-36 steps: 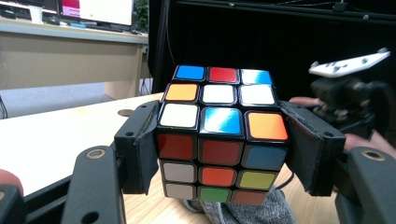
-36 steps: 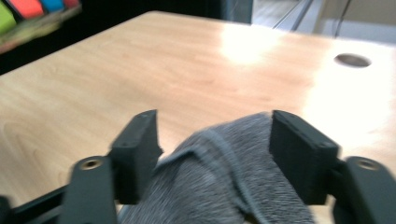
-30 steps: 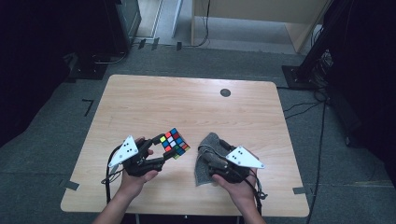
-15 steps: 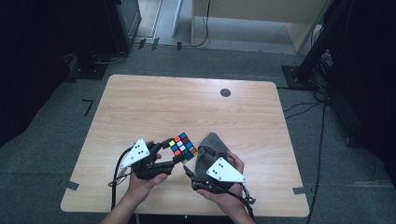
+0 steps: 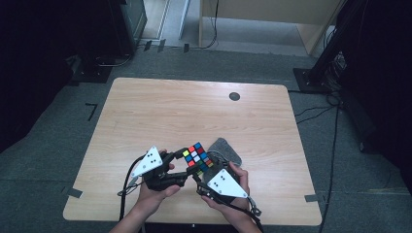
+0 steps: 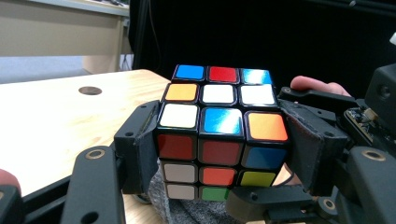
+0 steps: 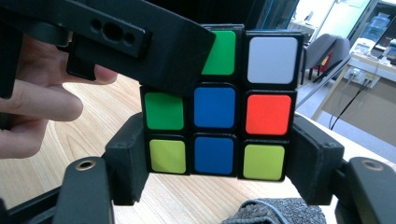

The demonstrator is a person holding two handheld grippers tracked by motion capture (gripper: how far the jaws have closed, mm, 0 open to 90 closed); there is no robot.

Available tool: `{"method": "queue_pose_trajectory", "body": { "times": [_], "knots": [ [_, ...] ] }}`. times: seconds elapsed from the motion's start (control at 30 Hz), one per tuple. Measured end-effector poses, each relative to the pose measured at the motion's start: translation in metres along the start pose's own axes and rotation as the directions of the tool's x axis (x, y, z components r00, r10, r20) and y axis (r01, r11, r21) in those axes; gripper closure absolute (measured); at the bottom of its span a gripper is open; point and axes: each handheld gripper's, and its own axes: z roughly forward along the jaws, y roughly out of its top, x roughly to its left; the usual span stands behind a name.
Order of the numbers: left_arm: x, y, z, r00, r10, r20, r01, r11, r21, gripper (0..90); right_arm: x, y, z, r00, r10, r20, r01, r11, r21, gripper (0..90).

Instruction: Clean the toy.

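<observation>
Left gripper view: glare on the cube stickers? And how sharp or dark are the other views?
Left gripper view: glare whitens several top stickers of the cube; the dark backdrop shows no detail. Right gripper view: the cube's face is sharp and glare-free, while the room behind is bright and soft. High view: the table is evenly lit, its surroundings nearly black, the image soft overall.

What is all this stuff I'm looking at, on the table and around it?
puzzle cube: one, many-coloured, held above the table's near edge between both grippers
cloth: one, grey, on the table just behind the cube
table: one, light wood, centre
round dot: one, dark, far right of the tabletop
left gripper: one, black, shut on the cube
right gripper: one, black, its jaws have just been closing around the cube's bottom row
</observation>
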Motion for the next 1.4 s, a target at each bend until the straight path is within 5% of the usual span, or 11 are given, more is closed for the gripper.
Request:
{"method": "queue_pose_trajectory", "body": {
  "times": [0.17,0.3,0.5,0.63,0.77,0.87,1.03,1.2,1.3,1.33,1.4],
  "knots": [
    [0.003,0.000,-0.005,0.9988,0.037,0.031,-0.036,0.9985,-0.041,29.8,-0.005,0.001,-0.001,0.9984,0.036,-0.044,-0.036,0.999,0.002,34.1],
    [0.011,0.004,-0.011,0.9993,0.030,0.023,-0.028,0.9971,-0.071,22.5,-0.018,-0.003,-0.001,0.9961,0.082,-0.031,-0.081,0.996,0.032,34.3],
    [0.027,0.000,-0.017,0.9976,0.070,0.003,-0.069,0.9966,-0.046,17.0,-0.043,0.000,-0.008,0.9852,0.168,-0.032,-0.167,0.985,0.049,34.3],
    [0.025,-0.006,-0.014,0.9841,0.177,-0.014,-0.177,0.9842,0.006,16.2,-0.055,0.003,-0.011,0.9722,0.225,-0.067,-0.221,0.974,0.050,34.3],
    [0.015,-0.013,-0.007,0.9502,0.308,-0.048,-0.305,0.9502,0.064,15.6,-0.060,0.006,-0.012,0.9491,0.288,-0.127,-0.283,0.957,0.059,34.3],
    [0.008,-0.018,-0.002,0.9166,0.394,-0.066,-0.387,0.9166,0.099,15.2,-0.060,0.009,-0.013,0.9325,0.321,-0.165,-0.314,0.947,0.070,34.3],
    [0.001,-0.025,0.003,0.8756,0.476,-0.082,-0.465,0.8764,0.127,15.3,-0.059,0.013,-0.013,0.8939,0.380,-0.238,-0.364,0.925,0.109,34.3],
    [-0.002,-0.028,0.004,0.8344,0.540,-0.111,-0.524,0.8395,0.142,15.9,-0.055,0.013,-0.007,0.8651,0.415,-0.281,-0.374,0.908,0.189,34.3],
    [-0.006,-0.030,0.006,0.7952,0.594,-0.122,-0.573,0.8018,0.170,16.6,-0.052,0.012,-0.003,0.8556,0.424,-0.298,-0.366,0.902,0.230,34.3],
    [-0.008,-0.031,0.007,0.7764,0.618,-0.126,-0.594,0.7835,0.184,17.0,-0.052,0.012,-0.002,0.8533,0.426,-0.300,-0.366,0.900,0.237,34.3],
    [-0.012,-0.033,0.008,0.7485,0.651,-0.125,-0.625,0.7556,0.197,18.9,-0.051,0.011,0.000,0.8451,0.436,-0.309,-0.366,0.894,0.260,34.3]
  ]
}}
